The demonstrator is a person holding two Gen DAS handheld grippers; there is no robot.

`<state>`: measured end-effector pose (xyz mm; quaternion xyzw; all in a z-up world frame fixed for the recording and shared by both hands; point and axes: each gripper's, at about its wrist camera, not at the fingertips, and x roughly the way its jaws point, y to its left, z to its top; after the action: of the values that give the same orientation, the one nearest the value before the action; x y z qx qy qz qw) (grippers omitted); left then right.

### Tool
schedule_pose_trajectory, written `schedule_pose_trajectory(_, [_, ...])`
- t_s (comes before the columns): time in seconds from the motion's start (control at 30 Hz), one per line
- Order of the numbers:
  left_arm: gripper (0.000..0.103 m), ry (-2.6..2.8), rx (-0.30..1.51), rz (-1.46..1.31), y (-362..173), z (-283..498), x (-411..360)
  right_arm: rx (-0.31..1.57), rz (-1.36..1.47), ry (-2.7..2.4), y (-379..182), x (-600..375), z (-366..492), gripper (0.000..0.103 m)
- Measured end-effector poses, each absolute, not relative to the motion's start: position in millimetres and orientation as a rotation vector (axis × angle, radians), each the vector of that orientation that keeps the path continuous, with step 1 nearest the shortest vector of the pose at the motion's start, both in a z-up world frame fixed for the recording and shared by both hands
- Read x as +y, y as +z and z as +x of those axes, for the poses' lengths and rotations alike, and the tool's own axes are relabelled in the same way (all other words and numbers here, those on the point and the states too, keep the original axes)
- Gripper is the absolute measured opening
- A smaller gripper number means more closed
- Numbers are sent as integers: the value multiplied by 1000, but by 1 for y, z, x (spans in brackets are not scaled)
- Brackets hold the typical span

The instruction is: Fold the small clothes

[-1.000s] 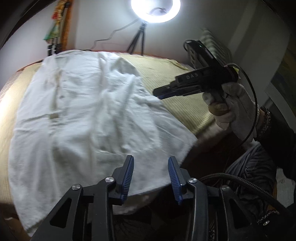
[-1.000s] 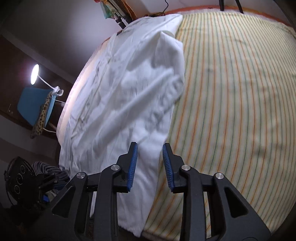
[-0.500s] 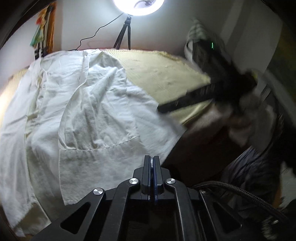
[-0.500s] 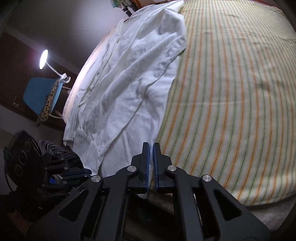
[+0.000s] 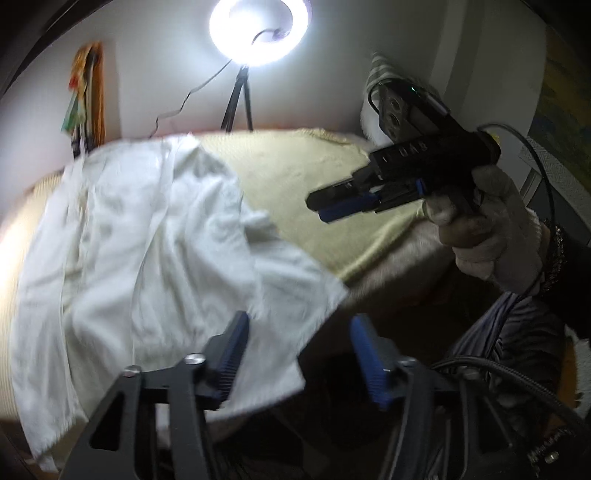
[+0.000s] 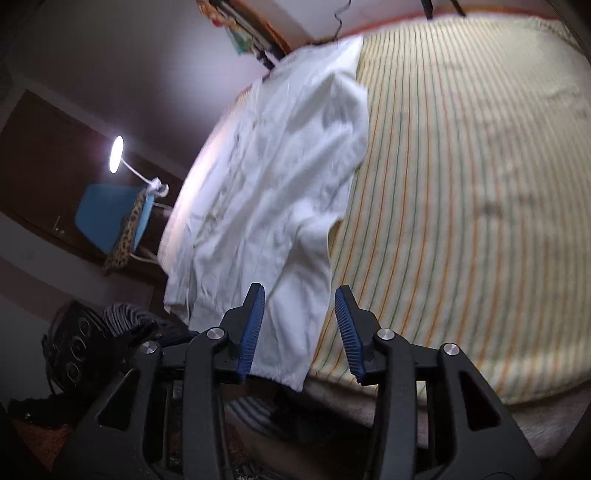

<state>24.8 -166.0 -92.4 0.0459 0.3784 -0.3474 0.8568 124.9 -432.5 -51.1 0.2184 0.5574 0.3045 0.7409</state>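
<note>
A white shirt (image 5: 147, 258) lies spread on the striped bedspread (image 6: 461, 184), its hem hanging over the near bed edge; it also shows in the right wrist view (image 6: 280, 177). My left gripper (image 5: 299, 354) is open and empty just before the hem's right corner. My right gripper (image 6: 299, 328) is open and empty above the shirt's near corner at the bed edge. It also shows in the left wrist view (image 5: 340, 206), held by a white-gloved hand above the bed's right side.
A ring light on a tripod (image 5: 258, 29) stands behind the bed. A blue chair (image 6: 110, 214) and a desk lamp (image 6: 118, 158) stand left of the bed. A cable (image 5: 498, 369) and dark striped fabric (image 5: 509, 332) lie near the floor at right.
Both grippers were open, snapped shut half a second ago, and are open again now. Both pulled back slightly from the shirt's hem; the shirt stays on the bed.
</note>
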Motion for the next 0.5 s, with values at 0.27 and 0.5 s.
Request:
schedule_pose_trajectory(0.27, [65, -746, 775, 268, -119, 36, -220, 1083, 547, 647, -24, -469, 161, 54])
schedule_pose_trajectory(0.5, [27, -730, 838, 287, -139, 61, -232, 1085, 571, 634, -26, -483, 201, 55])
